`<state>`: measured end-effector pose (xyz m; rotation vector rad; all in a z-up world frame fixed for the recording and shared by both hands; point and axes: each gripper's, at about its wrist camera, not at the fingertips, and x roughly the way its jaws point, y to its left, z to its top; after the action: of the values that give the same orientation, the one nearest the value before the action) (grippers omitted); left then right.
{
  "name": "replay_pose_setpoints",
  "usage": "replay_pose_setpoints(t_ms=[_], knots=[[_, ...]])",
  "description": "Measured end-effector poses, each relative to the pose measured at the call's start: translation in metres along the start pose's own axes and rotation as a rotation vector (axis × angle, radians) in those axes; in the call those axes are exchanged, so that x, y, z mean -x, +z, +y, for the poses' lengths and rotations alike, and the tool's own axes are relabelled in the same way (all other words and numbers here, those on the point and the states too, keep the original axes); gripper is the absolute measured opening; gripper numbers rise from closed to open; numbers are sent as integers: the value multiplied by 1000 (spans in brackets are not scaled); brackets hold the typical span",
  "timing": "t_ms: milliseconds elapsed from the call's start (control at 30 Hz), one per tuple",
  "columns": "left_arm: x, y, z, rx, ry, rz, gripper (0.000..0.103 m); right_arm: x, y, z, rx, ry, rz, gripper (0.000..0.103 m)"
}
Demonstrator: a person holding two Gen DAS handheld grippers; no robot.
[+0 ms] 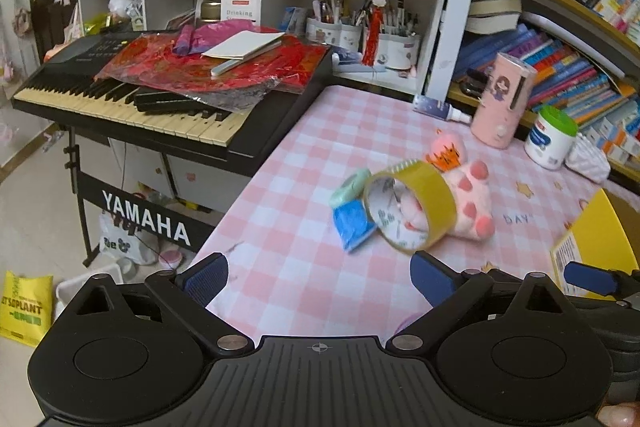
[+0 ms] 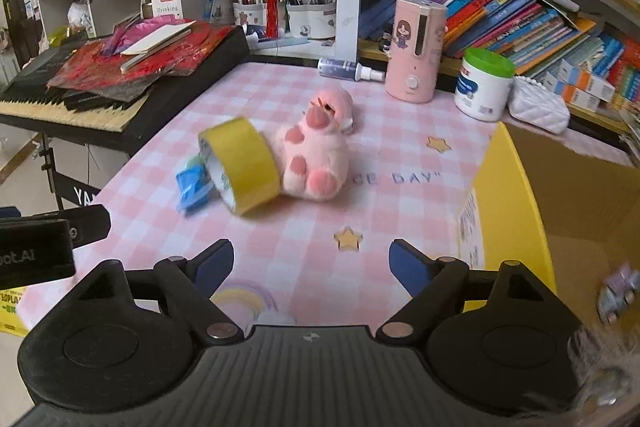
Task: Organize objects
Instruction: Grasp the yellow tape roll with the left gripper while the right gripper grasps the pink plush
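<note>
A yellow tape roll (image 1: 412, 209) stands on edge on the pink checked table (image 1: 304, 155), leaning against a pink plush toy (image 1: 468, 195). A blue packet (image 1: 352, 225) and a mint green item (image 1: 351, 185) lie at its left. My left gripper (image 1: 320, 277) is open and empty, just short of the roll. In the right wrist view the roll (image 2: 242, 165), plush (image 2: 316, 151) and packet (image 2: 190, 187) lie ahead of my right gripper (image 2: 312, 261), which is open and empty above the table.
A yellow cardboard box (image 2: 516, 187) stands open at the table's right, also in the left wrist view (image 1: 596, 239). A pink humidifier (image 2: 416, 51), white jar (image 2: 484, 85), spray bottle (image 2: 348, 69) and white purse (image 2: 538, 107) line the back. A Yamaha keyboard (image 1: 132, 99) borders the left.
</note>
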<state>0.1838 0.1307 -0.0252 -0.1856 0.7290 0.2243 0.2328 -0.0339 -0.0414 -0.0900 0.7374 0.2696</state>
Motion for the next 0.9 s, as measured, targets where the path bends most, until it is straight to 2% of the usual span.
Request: replay_pose_setpoints(t_ms=[167, 233, 300, 367, 433, 500, 633, 767, 833, 900], knots=[[-23, 16, -11, 11, -51, 26, 93, -22, 15, -8, 3, 10, 0, 85], [-33, 24, -20, 1, -80, 35, 86, -30, 19, -13, 5, 9, 6, 85], [-45, 31, -29, -1, -126, 46, 83, -36, 21, -16, 10, 7, 11, 85], [-59, 37, -31, 55, -185, 58, 77, -42, 24, -21, 11, 5, 18, 85], [-74, 40, -31, 131, -255, 81, 66, -45, 25, -26, 4, 10, 27, 85], [-88, 42, -35, 160, -295, 97, 59, -49, 24, -30, 0, 11, 40, 85], [-111, 42, -49, 133, -307, 121, 37, -54, 25, -36, 9, 14, 51, 85], [-120, 44, -56, 109, -348, 109, 28, -55, 28, -39, 16, 18, 50, 85], [-118, 46, -58, 107, -368, 110, 17, -56, 30, -41, 19, 21, 49, 85], [-109, 49, -58, 107, -373, 96, 13, -57, 31, -41, 21, 23, 47, 85]])
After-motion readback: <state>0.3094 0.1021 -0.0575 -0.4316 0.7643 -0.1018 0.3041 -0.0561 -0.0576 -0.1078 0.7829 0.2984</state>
